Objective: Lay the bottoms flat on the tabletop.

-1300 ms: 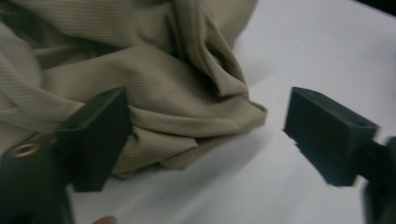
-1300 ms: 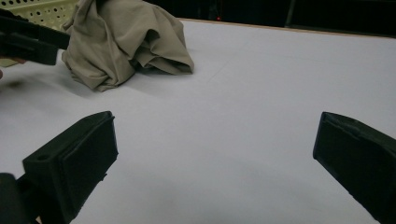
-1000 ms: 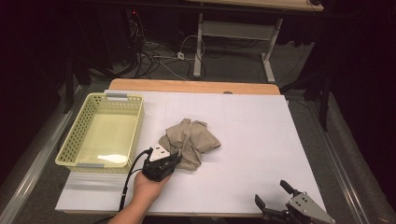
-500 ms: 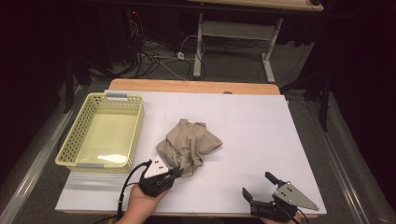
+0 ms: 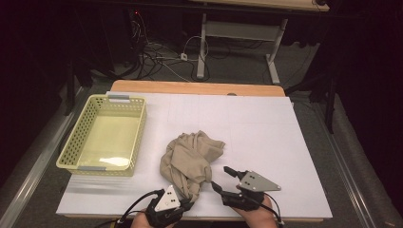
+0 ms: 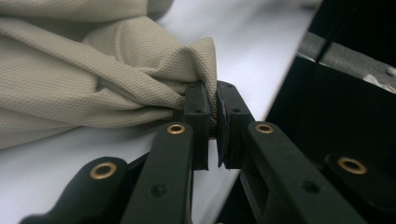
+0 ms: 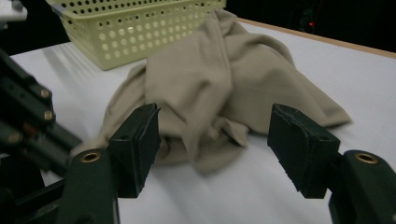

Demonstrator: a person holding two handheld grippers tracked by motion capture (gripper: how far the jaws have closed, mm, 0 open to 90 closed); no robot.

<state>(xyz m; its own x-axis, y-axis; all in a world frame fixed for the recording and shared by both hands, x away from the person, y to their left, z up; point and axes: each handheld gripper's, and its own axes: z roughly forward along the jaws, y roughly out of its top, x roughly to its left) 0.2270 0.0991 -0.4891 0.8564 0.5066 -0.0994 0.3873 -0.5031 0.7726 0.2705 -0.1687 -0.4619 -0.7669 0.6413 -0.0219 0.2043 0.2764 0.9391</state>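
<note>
The right hand-held gripper (image 7: 212, 147) looks along its two black jaws, which stand apart with their pads clear of everything; they have just been closing, with nothing between them yet. Just beyond them a crumpled beige cloth (image 7: 219, 84) lies heaped on the white worktop (image 7: 383, 93), its near folds lying in the gap as seen from here. Behind the cloth stands a pale yellow perforated basket (image 7: 135, 28). At the left edge, black parts of the left hand-held gripper (image 7: 28, 116) show, blurred, beside the cloth.

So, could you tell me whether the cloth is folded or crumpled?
Crumpled: the cloth lies in a bunched heap, with creases running every way.
</note>
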